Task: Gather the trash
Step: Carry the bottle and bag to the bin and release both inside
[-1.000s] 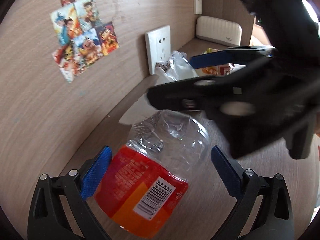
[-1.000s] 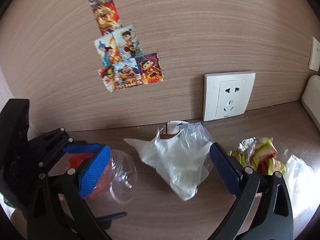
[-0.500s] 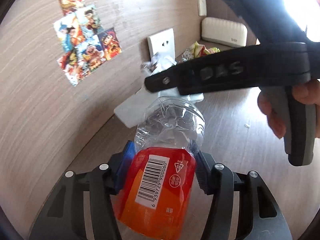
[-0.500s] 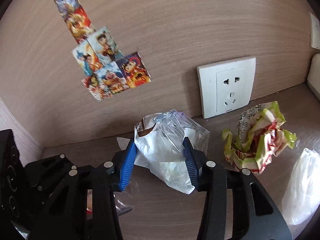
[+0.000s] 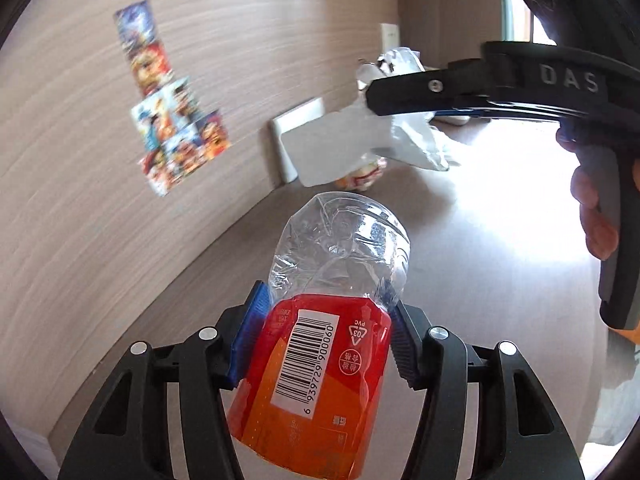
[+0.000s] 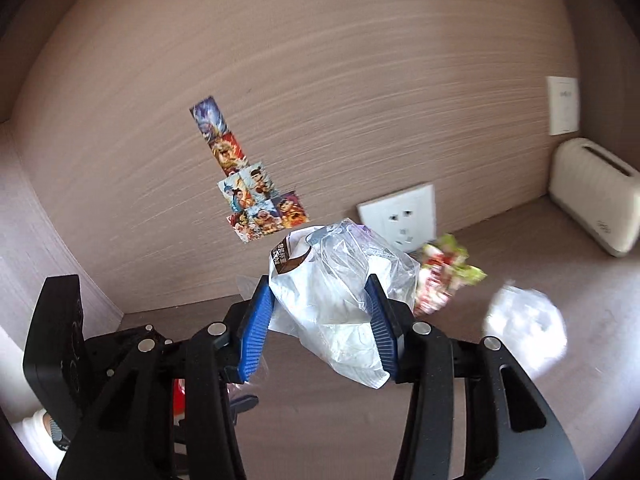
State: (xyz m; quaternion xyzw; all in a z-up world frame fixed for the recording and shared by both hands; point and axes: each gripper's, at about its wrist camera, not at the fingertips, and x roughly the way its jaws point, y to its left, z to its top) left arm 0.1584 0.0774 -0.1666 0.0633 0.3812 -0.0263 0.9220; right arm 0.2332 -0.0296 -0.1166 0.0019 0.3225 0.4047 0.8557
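Progress partial: left gripper clamps crushed bottle, right gripper clamps plastic bag, both clear of counter. Crumpled wrapper and clear wad remain near back edge.

A: Which items are only partly visible?

B: The bottle runs past the lower frame edge; its cap end is not shown. The right gripper covers part of the plastic bag.

A: Which areas are unclear?

B: The crumpled wrapper and the white wad are motion-blurred; the stickers are illegible. The bag hides part of the wall socket.
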